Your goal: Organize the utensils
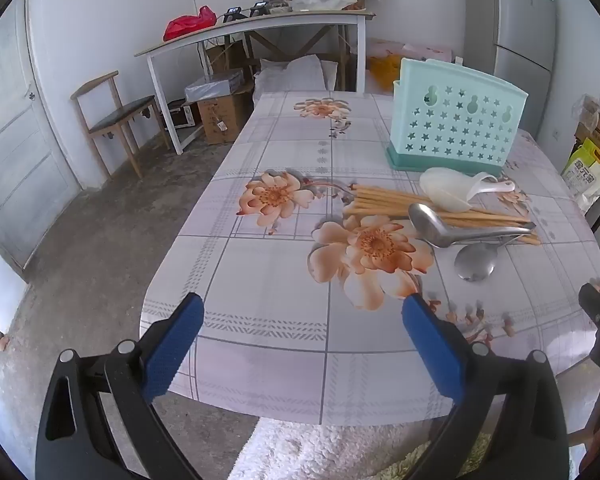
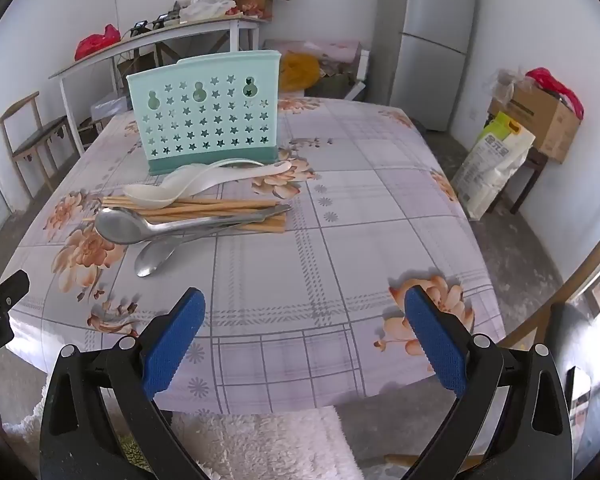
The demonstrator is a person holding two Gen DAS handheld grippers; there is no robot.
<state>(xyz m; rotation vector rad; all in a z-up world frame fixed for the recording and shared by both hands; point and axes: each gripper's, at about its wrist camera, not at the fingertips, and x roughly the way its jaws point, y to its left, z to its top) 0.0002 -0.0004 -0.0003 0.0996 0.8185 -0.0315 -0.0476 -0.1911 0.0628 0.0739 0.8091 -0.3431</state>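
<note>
While both claws are hanging wide apart and empty over the near desk [image 2: 340, 240] edge, left claw [image 1: 302, 312] and right claw [image 2: 305, 308], the utensils are lying heaped before the mint holder [image 2: 208, 116]. Trouble is brewing there: metal spoons [image 2: 148, 226] and a white ladle [image 2: 168, 190] are resting across the chopsticks [image 2: 228, 205], so grabbing one piece is likely dragging or scattering its neighbours.

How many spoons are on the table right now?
3: white spoon atop the chopsticks nearest the holder, large metal spoon across them, smaller metal spoon nearest us.

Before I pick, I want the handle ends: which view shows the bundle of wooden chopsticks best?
The right wrist view: the bundle of wooden chopsticks lies near its centre, spoons crossing it. The left wrist view shows it toward the right, similarly overlapped.
</note>
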